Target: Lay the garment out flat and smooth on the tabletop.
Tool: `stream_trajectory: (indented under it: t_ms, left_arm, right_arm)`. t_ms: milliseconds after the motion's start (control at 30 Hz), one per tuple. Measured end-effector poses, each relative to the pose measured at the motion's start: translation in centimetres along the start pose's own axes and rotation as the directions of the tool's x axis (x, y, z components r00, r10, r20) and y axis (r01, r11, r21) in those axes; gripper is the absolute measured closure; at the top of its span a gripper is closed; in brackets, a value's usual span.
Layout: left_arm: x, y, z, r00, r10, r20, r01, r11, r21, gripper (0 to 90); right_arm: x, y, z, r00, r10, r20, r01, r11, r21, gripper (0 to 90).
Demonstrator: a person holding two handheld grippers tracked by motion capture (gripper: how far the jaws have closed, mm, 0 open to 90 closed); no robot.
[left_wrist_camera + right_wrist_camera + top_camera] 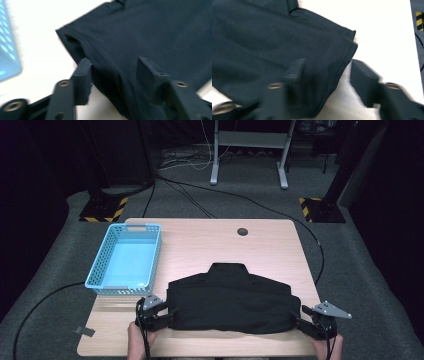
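A black garment, folded into a wide band with its collar pointing away, lies on the near half of the wooden table. My left gripper stands open at the cloth's left end. In the left gripper view the garment's corner lies loosely between the spread jaws of the left gripper. My right gripper stands open at the right end. In the right gripper view one jaw hangs over the garment and the other over bare table, the right gripper straddling the cloth's edge.
A light blue perforated basket stands at the table's left side, and its wall shows in the left gripper view. A round cable hole sits near the far edge. Cables, stand bases and a desk frame are on the floor beyond.
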State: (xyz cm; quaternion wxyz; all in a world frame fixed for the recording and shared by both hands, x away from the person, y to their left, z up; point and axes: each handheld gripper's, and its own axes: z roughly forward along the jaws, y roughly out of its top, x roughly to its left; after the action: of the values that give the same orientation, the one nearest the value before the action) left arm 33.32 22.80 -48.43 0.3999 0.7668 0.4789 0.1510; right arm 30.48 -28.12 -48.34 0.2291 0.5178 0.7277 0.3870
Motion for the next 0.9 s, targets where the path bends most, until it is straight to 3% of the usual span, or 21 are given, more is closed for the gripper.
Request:
stream_trajectory:
  t_ms: [100,200,267,300,467,533,667,900]
  left_arm:
    - [1.0,1.2,1.2,0.9993,-0.036,-0.006,0.036,0.9991,0.021,37.5]
    - [1.6,1.8,3.0,0.9988,-0.045,-0.02,0.047,0.9966,0.067,36.3]
    - [1.7,1.9,4.0,0.9986,-0.05,-0.018,0.052,0.995,0.086,40.8]
    - [1.6,1.9,4.3,0.9987,-0.049,-0.011,0.05,0.9947,0.089,47.4]
    - [1.0,1.8,4.8,0.9999,-0.014,0.0,0.014,0.9969,0.077,80.3]
    - [0.7,1.8,4.6,1.0,0.007,-0.004,-0.007,0.9975,0.07,85.7]
    - [0.4,1.6,3.7,0.9996,0.028,-0.003,-0.028,0.998,0.056,87.2]
    - [-0.6,-0.1,1.3,0.9987,0.042,0.029,-0.043,0.9985,0.033,87.2]
  right_arm:
    - [-0.3,1.2,0.9,0.9998,0.017,-0.008,-0.016,1.0,0.017,29.3]
    - [-0.5,2.0,2.4,0.9988,0.043,-0.024,-0.042,0.998,0.045,26.0]
    - [-0.5,2.2,3.4,0.9983,0.05,-0.03,-0.048,0.997,0.067,30.7]
    - [-0.6,2.2,3.8,0.9979,0.054,-0.035,-0.051,0.996,0.073,34.6]
    - [-0.6,2.1,4.4,0.9979,0.052,-0.038,-0.049,0.996,0.072,64.8]
    - [-0.6,2.1,4.2,0.9984,0.047,-0.031,-0.045,0.997,0.06,73.5]
    - [-0.3,2.1,3.1,0.9994,0.022,-0.027,-0.022,1.0,0.021,82.0]
    - [1.1,1.0,0.1,0.9991,-0.038,-0.02,0.038,0.999,-0.012,83.7]
